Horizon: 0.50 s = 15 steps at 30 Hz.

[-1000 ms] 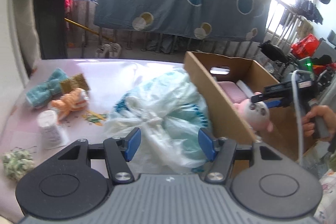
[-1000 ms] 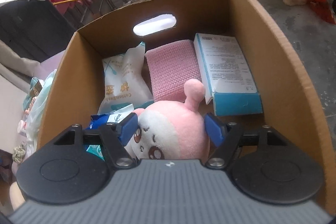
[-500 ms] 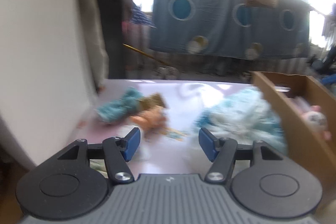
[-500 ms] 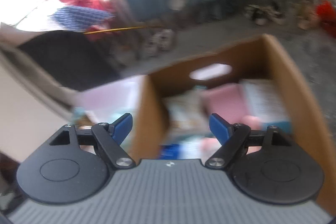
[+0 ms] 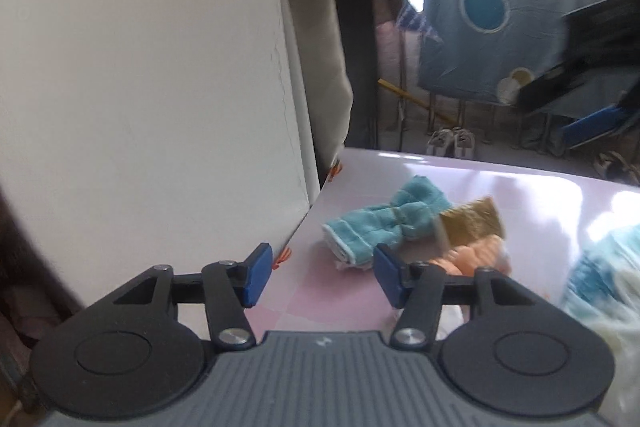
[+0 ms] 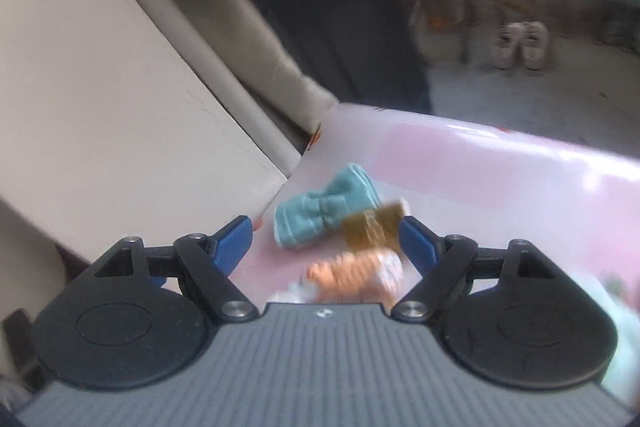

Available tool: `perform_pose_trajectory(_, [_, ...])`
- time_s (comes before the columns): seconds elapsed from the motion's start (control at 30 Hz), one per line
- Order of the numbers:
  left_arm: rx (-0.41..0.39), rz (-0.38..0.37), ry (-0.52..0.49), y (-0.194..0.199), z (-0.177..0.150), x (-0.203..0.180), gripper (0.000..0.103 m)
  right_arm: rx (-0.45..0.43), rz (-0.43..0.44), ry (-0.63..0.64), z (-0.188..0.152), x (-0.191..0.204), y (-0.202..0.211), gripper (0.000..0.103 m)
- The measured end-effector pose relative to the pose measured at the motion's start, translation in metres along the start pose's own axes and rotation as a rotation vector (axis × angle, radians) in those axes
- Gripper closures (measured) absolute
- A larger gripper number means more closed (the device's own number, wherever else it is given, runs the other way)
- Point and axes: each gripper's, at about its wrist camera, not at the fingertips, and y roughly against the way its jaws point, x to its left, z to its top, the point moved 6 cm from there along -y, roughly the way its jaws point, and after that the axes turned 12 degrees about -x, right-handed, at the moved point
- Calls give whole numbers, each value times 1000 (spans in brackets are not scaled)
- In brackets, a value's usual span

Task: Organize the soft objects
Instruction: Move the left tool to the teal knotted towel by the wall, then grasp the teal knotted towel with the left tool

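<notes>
Lying bow-shaped on pink table (image 5: 460,171), teal towel (image 5: 384,223); both grippers' fingers released, empty.

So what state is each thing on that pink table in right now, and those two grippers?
Left gripper: open, empty, jaws have just been closing.
Right gripper: open wide, empty, above the toys.
Teal bow: lying flat on the table, untouched.
Gold piece: lying against the bow, blurred.
Orange plush: lying on the table, untouched.
Plastic bag: crumpled at the right edge.
</notes>
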Motion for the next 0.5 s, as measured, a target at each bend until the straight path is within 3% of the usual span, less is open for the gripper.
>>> perform_pose_trajectory(0.13, [131,-59,143,-49,-10,5,57,73,25,15,8,1,-87,24])
perform_pose_trajectory(0.3, [253,-73,311,-96,-16,12,57,139,19,-42,-3,-17,-157,24])
perform_pose_trajectory(0.4, [315,-31,363,-118,-23,14,57,181,15,-75,-14,-26,-179,36])
perform_pose_trajectory(0.5, [370,-18,367,-137,-27,11,57,216,-7,-81,-23,-30,-192,53])
